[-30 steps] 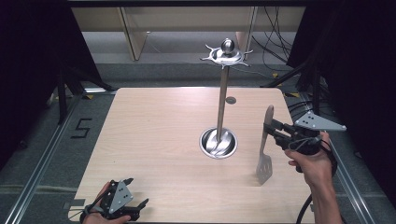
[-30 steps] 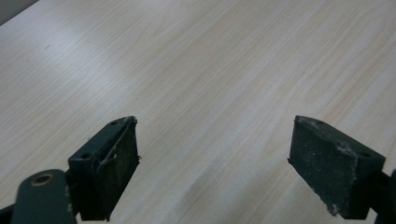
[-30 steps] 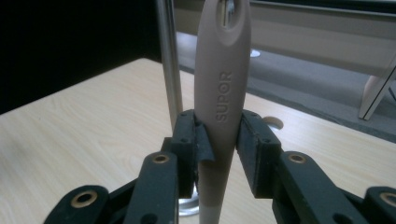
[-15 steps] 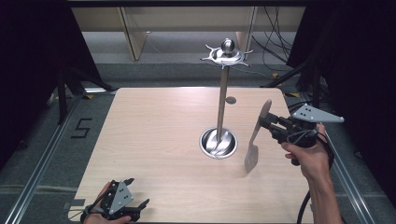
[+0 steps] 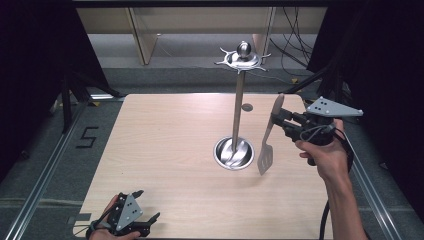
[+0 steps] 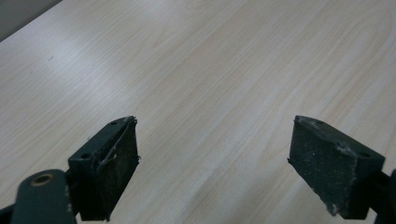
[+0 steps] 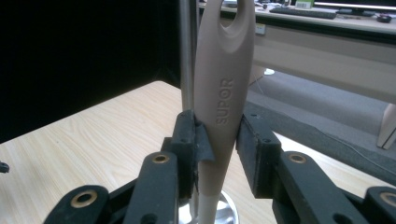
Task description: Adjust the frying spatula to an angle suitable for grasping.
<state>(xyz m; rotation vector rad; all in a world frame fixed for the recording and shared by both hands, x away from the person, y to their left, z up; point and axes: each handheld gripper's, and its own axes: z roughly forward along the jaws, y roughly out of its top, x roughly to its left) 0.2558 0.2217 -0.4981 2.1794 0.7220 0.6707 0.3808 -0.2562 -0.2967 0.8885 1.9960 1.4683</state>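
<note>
I have the right hand-held gripper (image 5: 278, 121) pinching the spatula (image 5: 268, 140) by its beige handle, both pads pressed against the grip just below the hanging hole. In the right gripper view the handle (image 7: 223, 93) stands nearly upright between the jaws, with the brand lettering facing me. The slotted metal blade hangs down, clear of the counter (image 5: 170, 145), over its right half and just beside the round steel base (image 5: 233, 153) of the utensil stand. The stand's pole (image 5: 238, 107) rises from that base to a hooked top ring (image 5: 242, 58), and the handle's upper end sits near the pole, below the ring. My left hand-held gripper (image 5: 145, 224) rests at the counter's near left corner with its jaws spread wide, nothing but bare wood between the pads (image 6: 112, 168).
</note>
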